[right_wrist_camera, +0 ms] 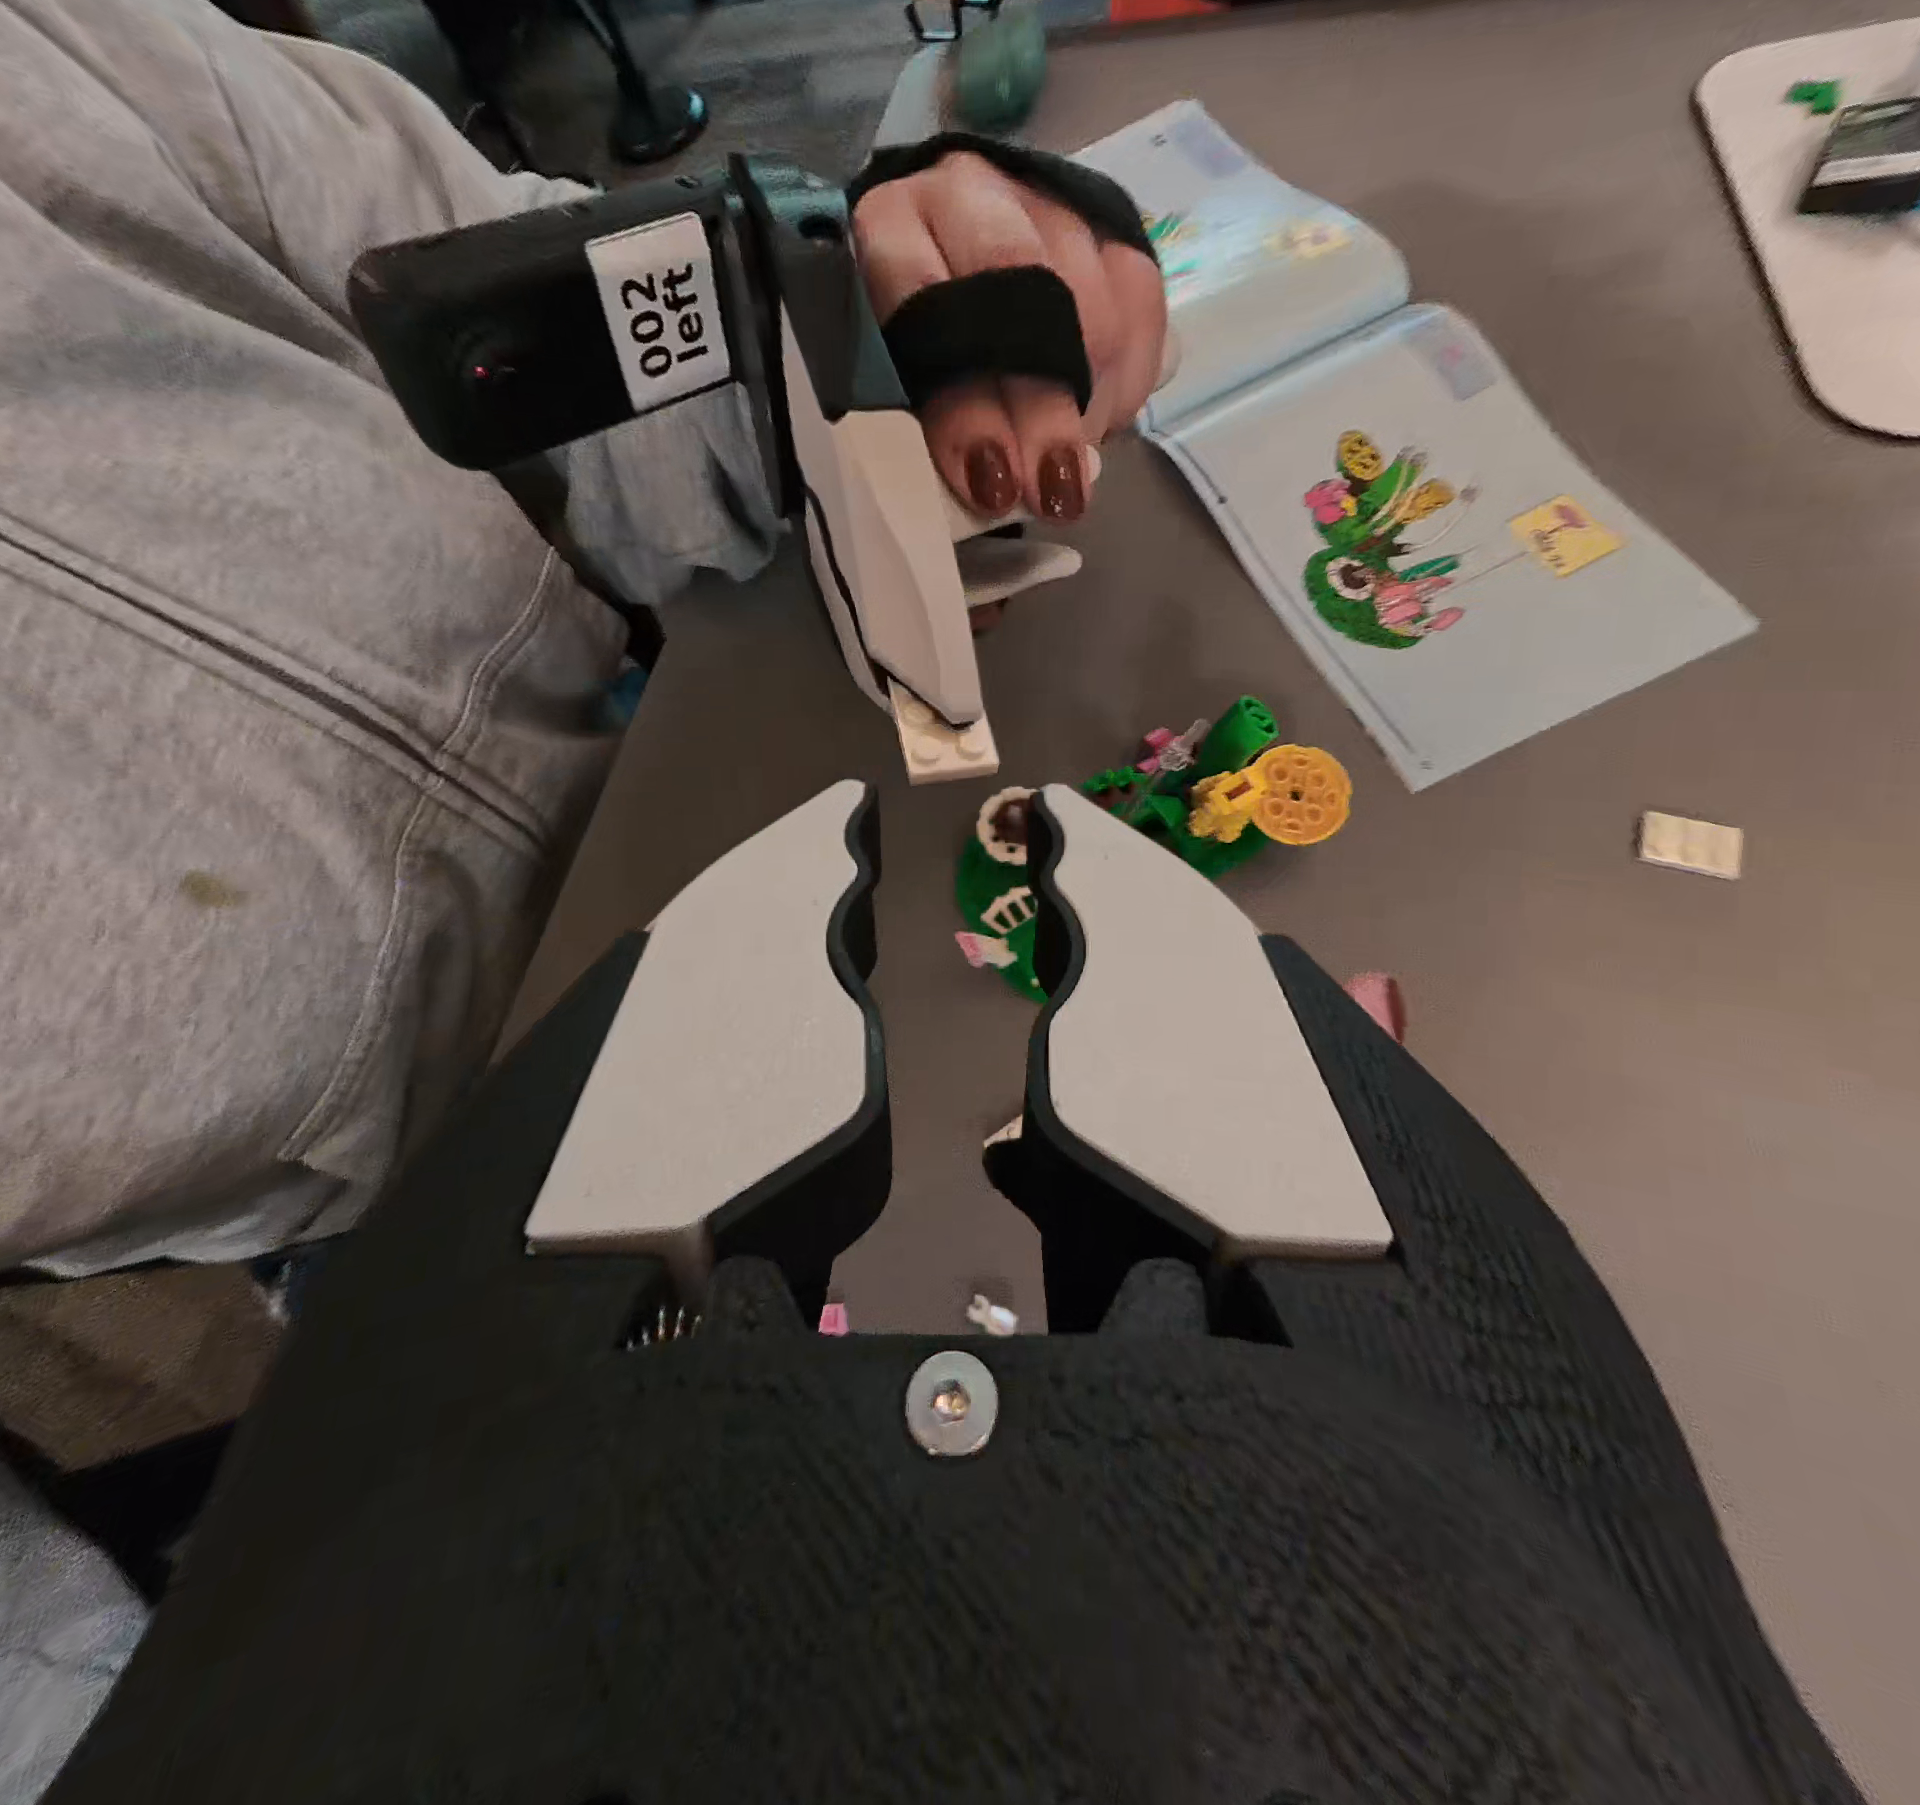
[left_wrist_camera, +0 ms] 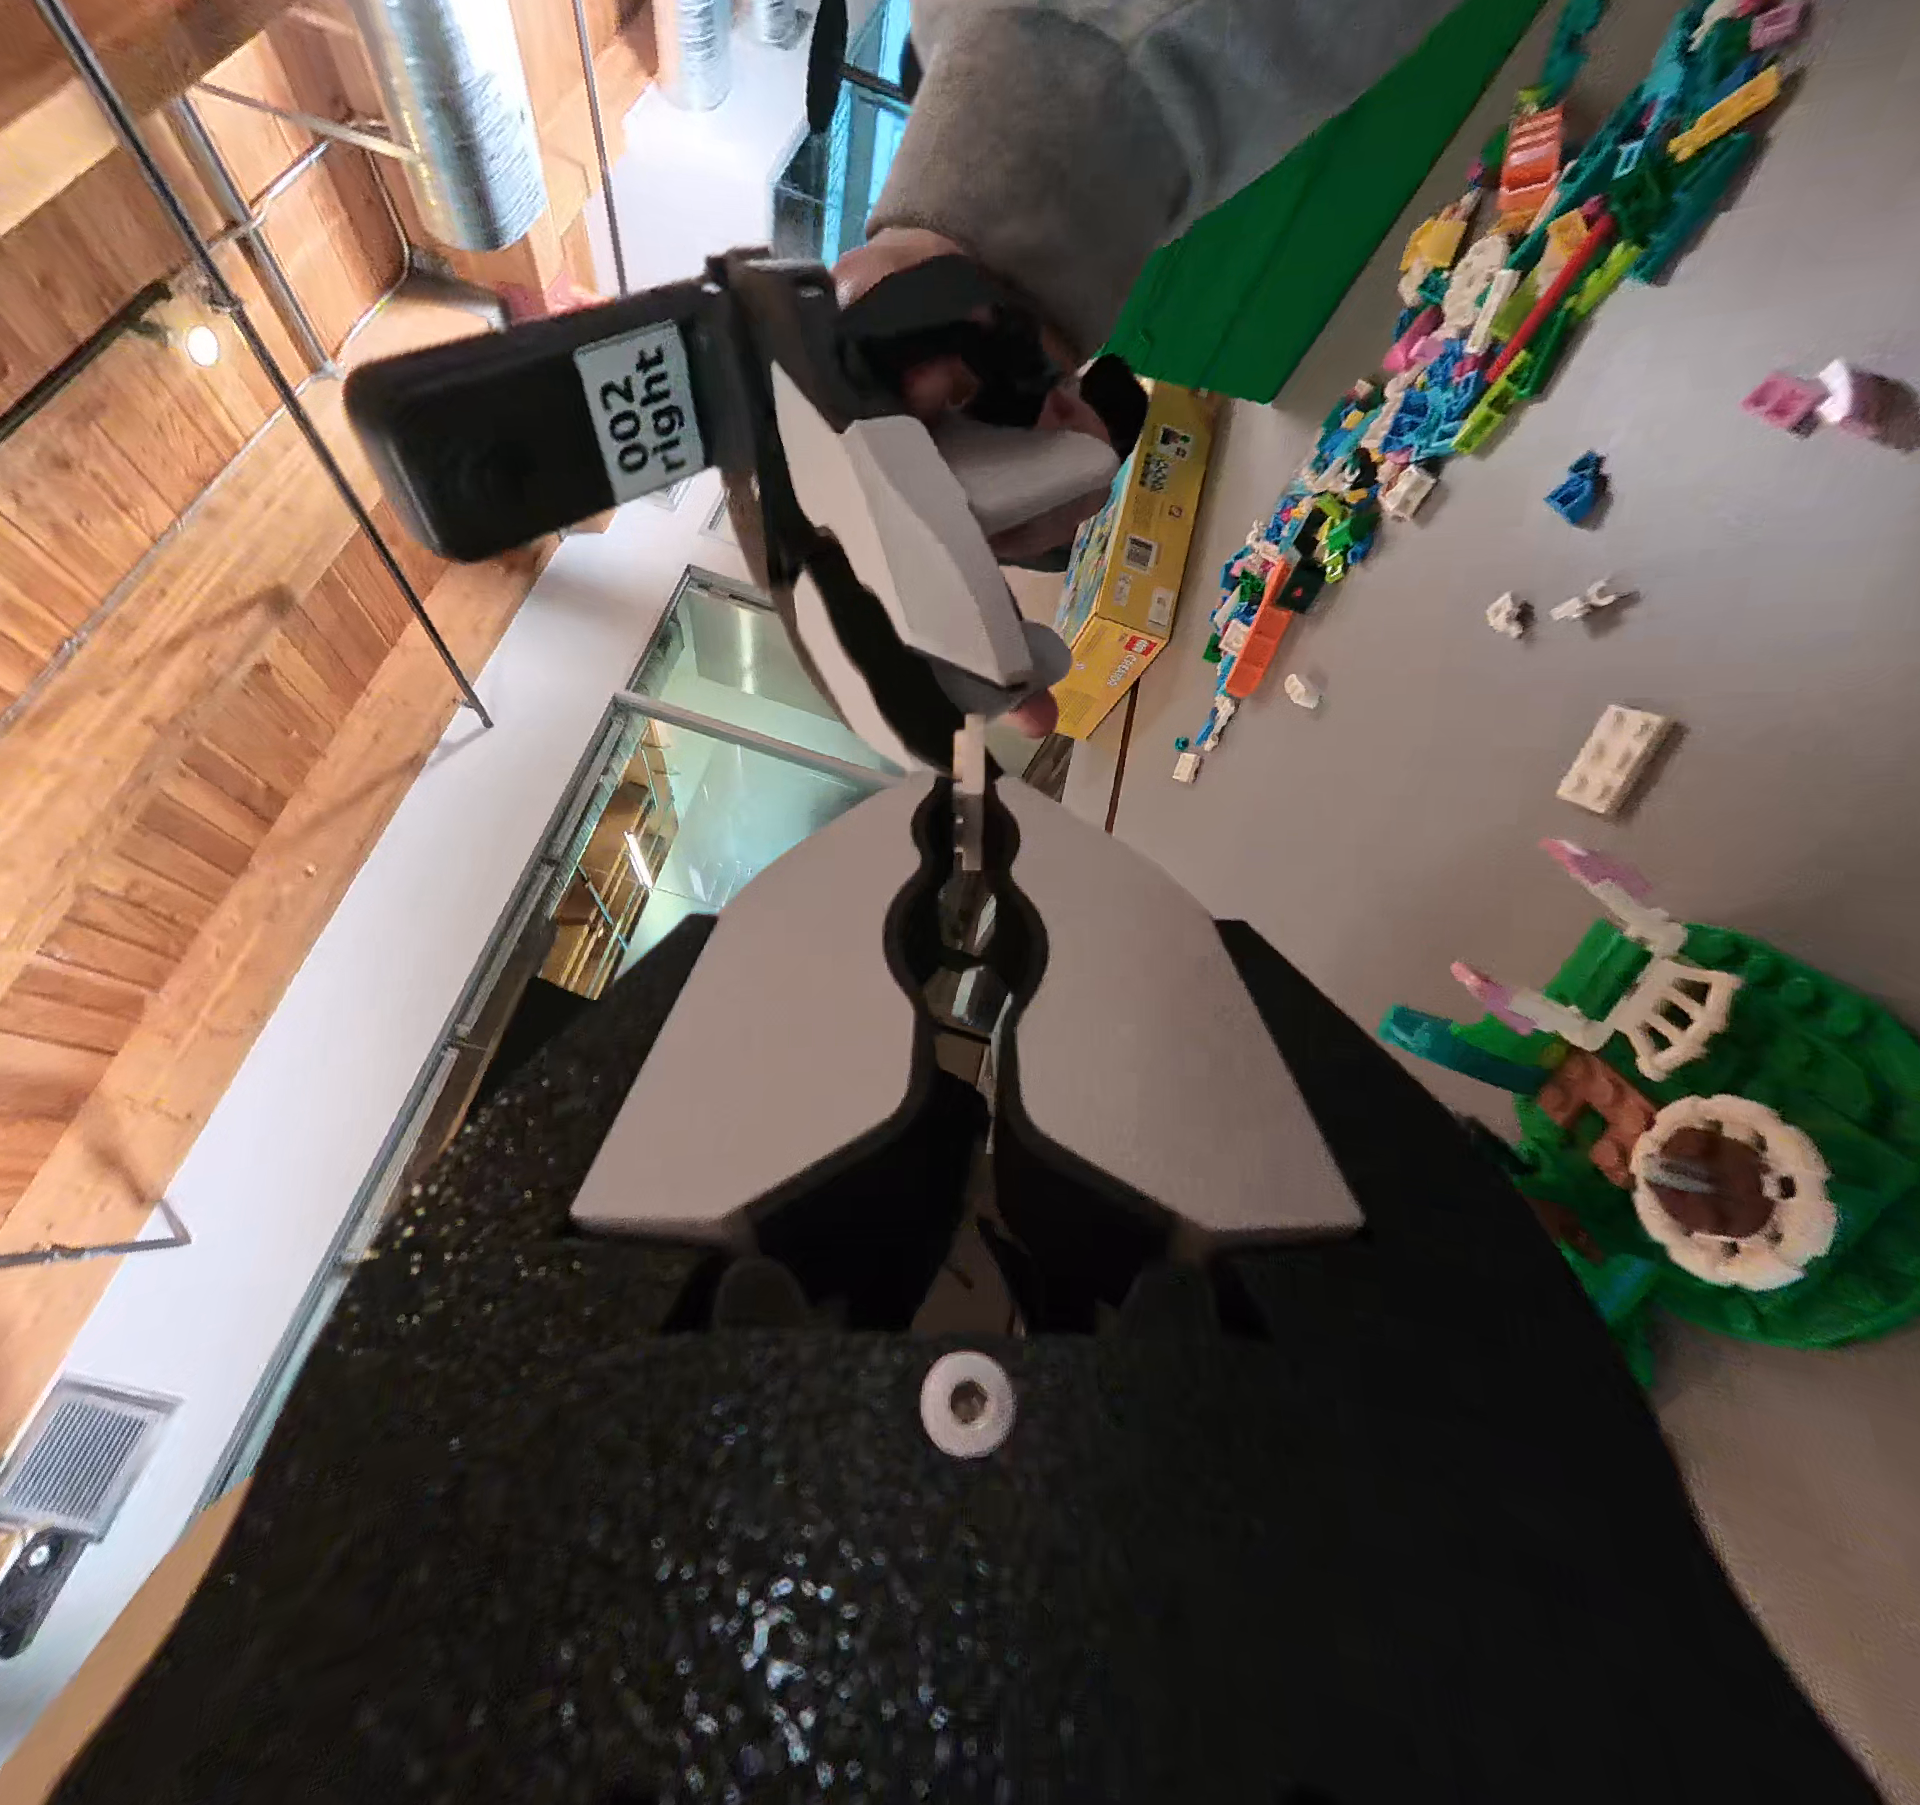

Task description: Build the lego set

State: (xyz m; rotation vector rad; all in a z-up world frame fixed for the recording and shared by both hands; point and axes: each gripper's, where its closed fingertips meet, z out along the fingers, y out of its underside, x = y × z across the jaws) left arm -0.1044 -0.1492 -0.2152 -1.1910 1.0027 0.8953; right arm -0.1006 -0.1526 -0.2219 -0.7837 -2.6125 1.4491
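Note:
My left gripper (left_wrist_camera: 961,805) is shut on a thin white plate (left_wrist_camera: 974,768), seen edge-on and sticking out past the tips. In the right wrist view the left gripper (right_wrist_camera: 951,716) holds this studded white plate (right_wrist_camera: 951,745) above the table. My right gripper (right_wrist_camera: 956,799) is open and empty, its tips just short of the plate. In the left wrist view the right gripper (left_wrist_camera: 1003,695) nearly meets the plate's end. A green round lego build (left_wrist_camera: 1766,1132) with a white-rimmed brown flower stands on the table, also seen past my right fingers (right_wrist_camera: 992,908).
A pile of loose coloured bricks (left_wrist_camera: 1507,301) and a white 2x4 plate (left_wrist_camera: 1616,758) lie on the grey table (left_wrist_camera: 1766,612). A yellow lego box (left_wrist_camera: 1132,560) lies beyond. A second green build with a yellow flower (right_wrist_camera: 1231,799), an open instruction booklet (right_wrist_camera: 1403,508) and a white tray (right_wrist_camera: 1787,301) lie ahead. The tips of both grippers are at nearly the same place.

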